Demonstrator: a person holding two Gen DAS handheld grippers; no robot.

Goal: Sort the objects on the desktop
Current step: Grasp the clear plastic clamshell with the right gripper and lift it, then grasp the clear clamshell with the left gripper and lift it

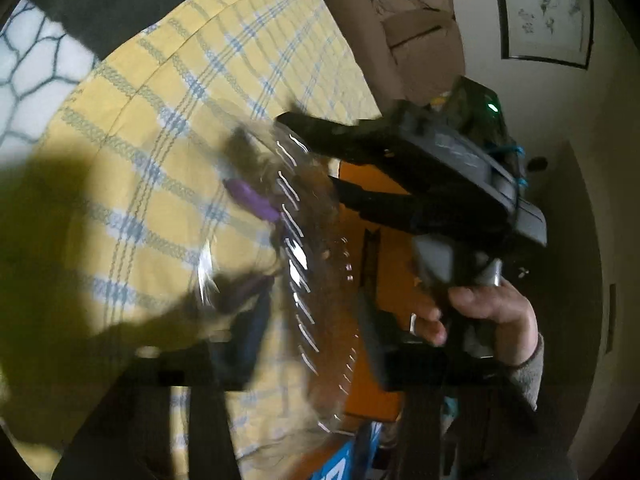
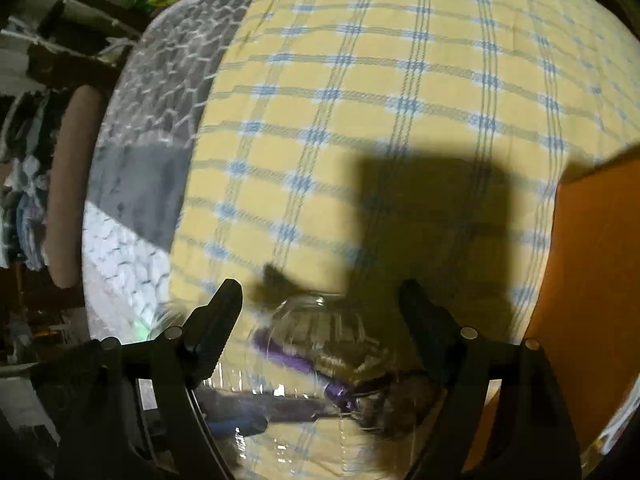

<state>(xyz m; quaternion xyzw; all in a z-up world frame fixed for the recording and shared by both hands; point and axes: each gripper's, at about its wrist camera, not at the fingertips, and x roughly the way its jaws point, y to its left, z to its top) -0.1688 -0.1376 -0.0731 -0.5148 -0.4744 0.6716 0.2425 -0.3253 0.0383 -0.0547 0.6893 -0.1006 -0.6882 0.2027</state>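
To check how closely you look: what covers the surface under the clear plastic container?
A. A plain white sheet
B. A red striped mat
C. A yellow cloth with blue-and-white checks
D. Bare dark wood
C: the clear plastic container lies on a yellow cloth crossed by blue-and-white check lines, seen in both wrist views.

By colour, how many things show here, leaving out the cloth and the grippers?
clear ribbed container: 1
purple pieces, blurred, seen through it: 2
blue item, blurred: 1
orange box: 1
Total: 5
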